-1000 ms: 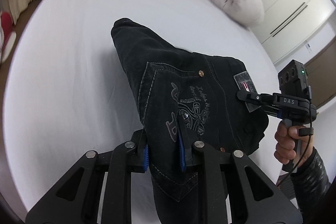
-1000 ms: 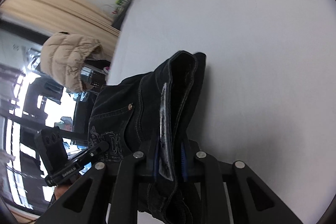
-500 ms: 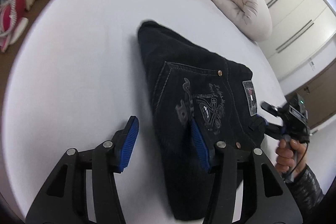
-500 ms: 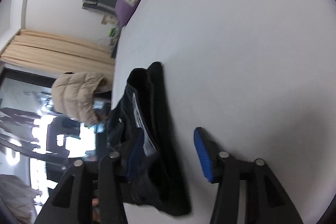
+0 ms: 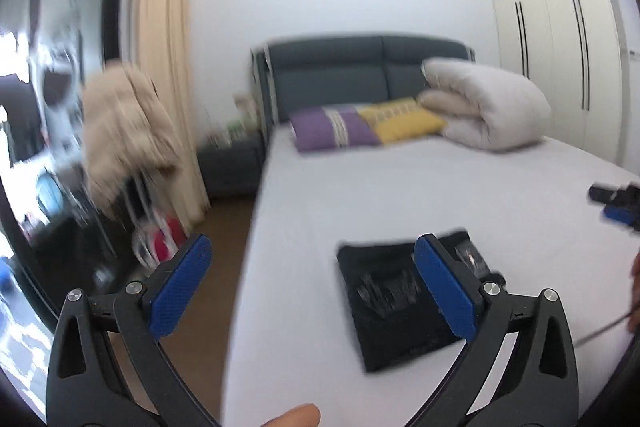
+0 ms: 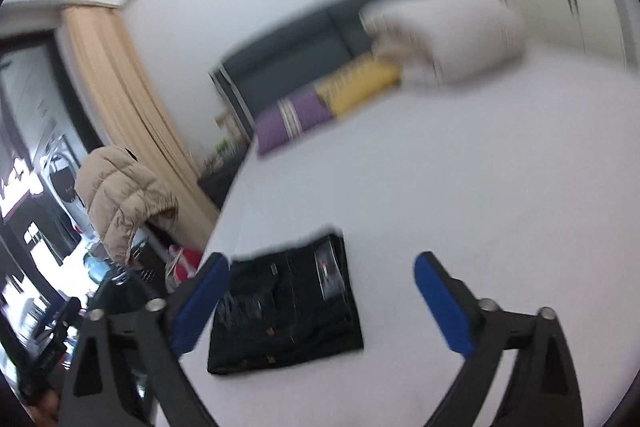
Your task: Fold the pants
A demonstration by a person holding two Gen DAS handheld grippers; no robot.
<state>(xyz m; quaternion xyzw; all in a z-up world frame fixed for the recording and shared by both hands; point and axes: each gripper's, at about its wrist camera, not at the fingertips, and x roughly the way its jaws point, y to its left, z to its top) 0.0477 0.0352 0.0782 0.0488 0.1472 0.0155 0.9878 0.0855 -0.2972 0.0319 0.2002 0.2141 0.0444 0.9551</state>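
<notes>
The dark pants (image 5: 384, 307) lie folded in a flat rectangle on the white bed (image 5: 460, 187), near its left edge. In the right wrist view the pants (image 6: 288, 315) show a back pocket and a label facing up. My left gripper (image 5: 312, 241) hangs above and short of them. Its jaws are opening wide, with nothing between the blue pads (image 5: 180, 283). My right gripper (image 6: 322, 259) is likewise raised over the pants, its jaws opening and empty. Neither gripper touches the cloth.
At the head of the bed lie a purple pillow (image 5: 332, 127), a yellow pillow (image 5: 404, 119) and a rolled pale duvet (image 5: 484, 107). A wardrobe (image 5: 560, 47) stands to the right. A beige jacket (image 6: 120, 199) hangs left of the bed, beside the curtain.
Both grippers let go of the pants, opened wide, and lifted up and back. The pants dropped from being held up to lying flat and folded on the bed.
</notes>
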